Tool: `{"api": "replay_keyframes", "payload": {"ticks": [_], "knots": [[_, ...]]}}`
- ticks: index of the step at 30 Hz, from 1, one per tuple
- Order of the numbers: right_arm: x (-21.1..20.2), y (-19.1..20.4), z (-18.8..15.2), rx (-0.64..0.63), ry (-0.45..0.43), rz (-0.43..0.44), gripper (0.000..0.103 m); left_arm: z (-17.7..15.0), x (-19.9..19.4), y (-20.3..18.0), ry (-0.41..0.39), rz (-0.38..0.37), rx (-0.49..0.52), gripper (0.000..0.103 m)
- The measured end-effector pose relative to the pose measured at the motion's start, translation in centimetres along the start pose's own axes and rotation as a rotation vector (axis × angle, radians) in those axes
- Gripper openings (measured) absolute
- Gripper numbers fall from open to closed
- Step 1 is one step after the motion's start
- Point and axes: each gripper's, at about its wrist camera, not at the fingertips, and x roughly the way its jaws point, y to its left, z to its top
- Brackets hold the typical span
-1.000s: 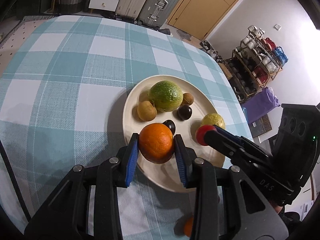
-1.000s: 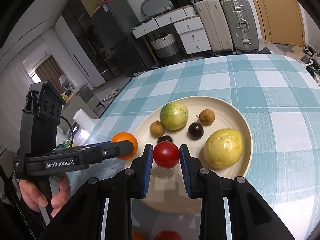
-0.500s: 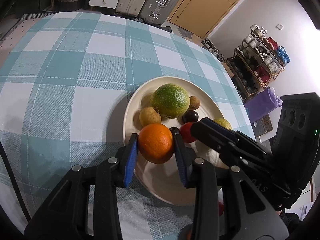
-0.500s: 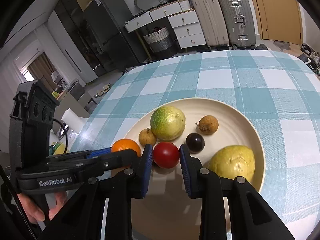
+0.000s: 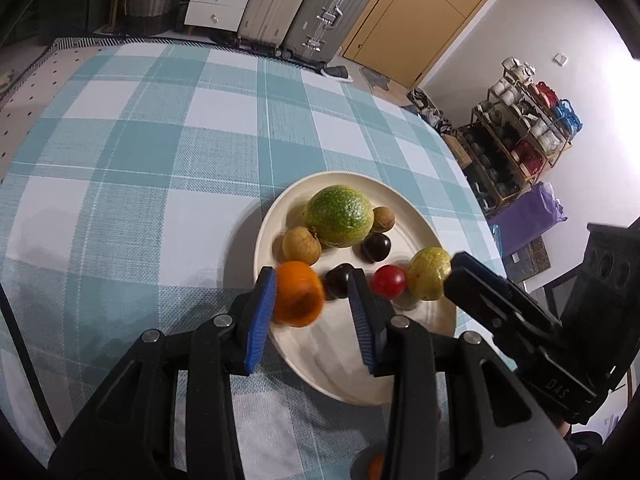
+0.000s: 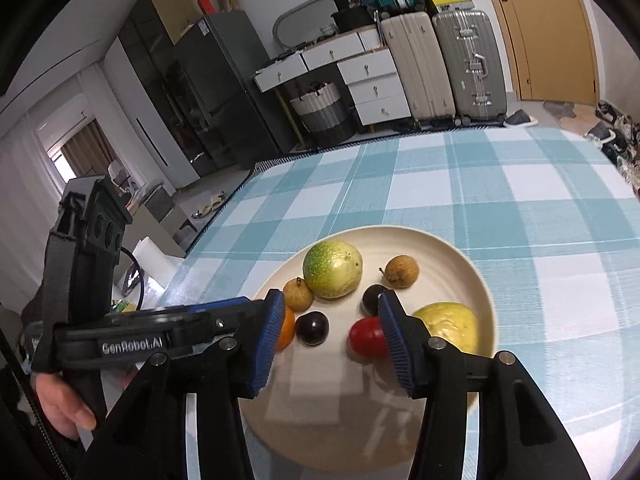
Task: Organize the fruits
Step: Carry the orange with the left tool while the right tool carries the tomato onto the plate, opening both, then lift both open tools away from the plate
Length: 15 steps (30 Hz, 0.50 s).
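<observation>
Both grippers are held over a cream plate (image 5: 280, 216) set on a teal-and-white checked tablecloth (image 5: 160, 152).

In the left wrist view, the left gripper (image 5: 312, 300) is seen with its jaws spread wide. The orange (image 5: 298, 294) lies against the left blue pad, at the plate's 8 o'clock edge, with a clear gap to the other pad (nothing is clamped). A dark plum (image 5: 338, 280) is seen between the fingertips, just beyond the orange.

In the right wrist view, the right gripper (image 6: 328, 320) is likewise parted, gripping nothing. The red fruit (image 6: 368, 338) rests on the plate, just beside the right-hand pad; whether it is touched cannot be told.

The remaining fruits are gathered on the plate: a large green citrus (image 5: 338, 216) toward 12 o'clock, a tan longan (image 5: 301, 245) at its 8 o'clock, a smaller longan (image 5: 383, 220) at its 3 o'clock, a second dark plum (image 5: 376, 247) near the centre, and a yellow-green fruit (image 5: 429, 274) toward the plate's 4 o'clock side, beside the red fruit.
</observation>
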Motion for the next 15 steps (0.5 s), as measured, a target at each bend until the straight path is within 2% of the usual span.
{"api": "replay_keyframes", "payload": {"ticks": [4,7,15], "knots": [[-1.6,0.0,-0.5,0.004,-0.022,0.009,0.063,-0.4,-1.6,-0.7,-0.026,0.024,0.027,0.033],[-2.7,0.1,-1.0,-0.006,-0.04,0.004,0.065,-0.9,-2.7,-1.2,-0.037,0.03,0.033,0.033],[-5.3,0.0,-2.5,-0.001,-0.059,-0.004,0.081,-3.4,-5.2,-3.0,-0.05,0.076,0.08,0.036]]}}
